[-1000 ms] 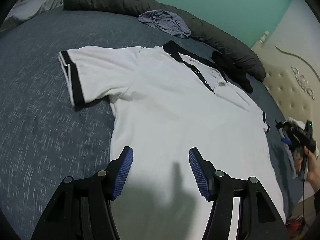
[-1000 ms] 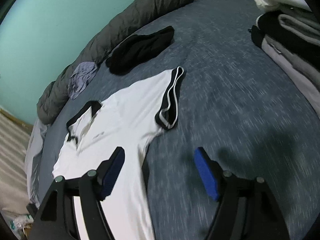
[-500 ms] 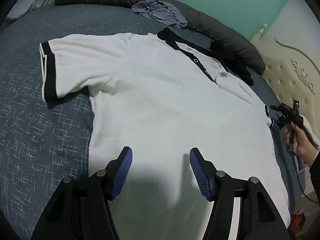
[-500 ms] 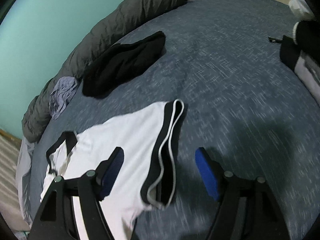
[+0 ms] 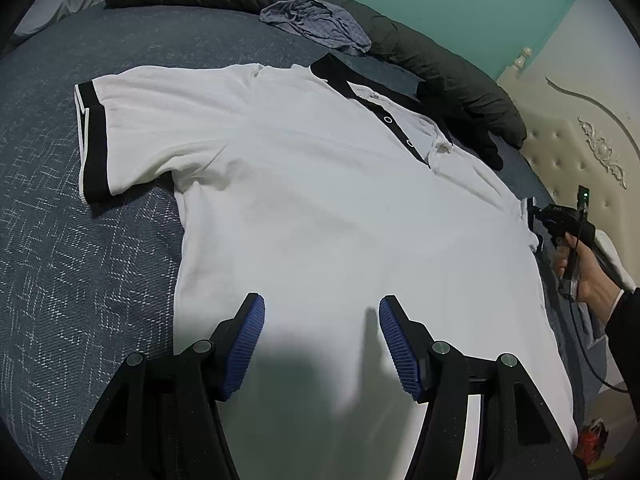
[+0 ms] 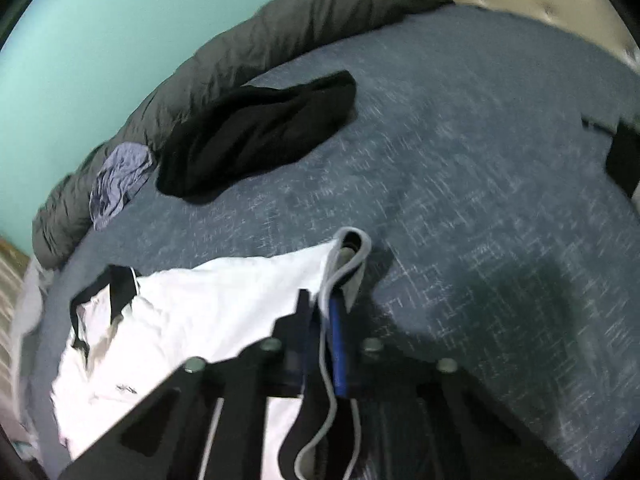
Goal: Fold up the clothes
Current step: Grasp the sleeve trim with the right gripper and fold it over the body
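Observation:
A white polo shirt (image 5: 320, 208) with black collar and black sleeve cuffs lies flat, front up, on the blue-grey bed (image 5: 60, 260). My left gripper (image 5: 322, 320) hovers open over the shirt's lower body, with nothing between its blue pads. At the far right of the left wrist view, a hand holds my right gripper (image 5: 536, 224) at the shirt's other sleeve. In the right wrist view, the right gripper (image 6: 324, 308) is shut on that sleeve's black, white-edged cuff (image 6: 352, 248), which bunches up past the fingertips.
A dark grey duvet (image 5: 440, 60) runs along the far side of the bed, with a crumpled blue-grey garment (image 5: 316, 20) on it. A black garment (image 6: 260, 128) lies beyond the shirt. The cream padded headboard (image 5: 580, 140) stands at the right. Dark folded clothes (image 6: 624, 152) show at the right edge.
My right gripper moved onto the sleeve cuff and shut on it; the cuff now bunches between its pads. The left gripper stayed open and sank slightly at first, then held still.

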`<state>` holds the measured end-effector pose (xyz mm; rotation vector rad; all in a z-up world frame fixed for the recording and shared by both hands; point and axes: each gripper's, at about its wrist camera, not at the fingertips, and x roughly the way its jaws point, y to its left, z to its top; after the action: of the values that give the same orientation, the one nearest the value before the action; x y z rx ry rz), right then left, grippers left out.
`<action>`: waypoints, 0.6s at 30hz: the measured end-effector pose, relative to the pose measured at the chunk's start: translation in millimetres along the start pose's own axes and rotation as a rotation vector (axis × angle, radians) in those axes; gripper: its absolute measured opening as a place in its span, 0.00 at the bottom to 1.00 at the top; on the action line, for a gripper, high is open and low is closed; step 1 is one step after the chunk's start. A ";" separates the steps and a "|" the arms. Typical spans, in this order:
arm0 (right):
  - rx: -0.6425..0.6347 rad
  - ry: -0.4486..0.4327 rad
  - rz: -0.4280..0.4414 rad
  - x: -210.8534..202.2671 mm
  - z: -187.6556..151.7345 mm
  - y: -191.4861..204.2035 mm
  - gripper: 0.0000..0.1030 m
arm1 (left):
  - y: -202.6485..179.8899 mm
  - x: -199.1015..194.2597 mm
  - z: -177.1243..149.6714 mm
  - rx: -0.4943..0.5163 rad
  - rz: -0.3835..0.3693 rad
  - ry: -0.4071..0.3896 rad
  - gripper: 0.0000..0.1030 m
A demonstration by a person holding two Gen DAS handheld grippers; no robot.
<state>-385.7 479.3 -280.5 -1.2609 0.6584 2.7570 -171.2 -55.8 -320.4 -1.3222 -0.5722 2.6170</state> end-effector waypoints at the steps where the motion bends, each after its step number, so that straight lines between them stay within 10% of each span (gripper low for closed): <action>1: -0.015 -0.012 -0.002 -3.8 0.0 3.2 0.03 | 0.1 -0.4 -0.1 -0.001 0.000 0.000 0.62; 18: -0.283 -0.030 0.092 -46.8 -35.7 159.7 0.03 | 1.6 -14.5 1.1 -0.011 -0.020 -0.021 0.62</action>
<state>-362.0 326.5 -209.3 -1.2593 0.3405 3.0234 -163.3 -62.0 -309.7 -1.2874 -0.6012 2.6179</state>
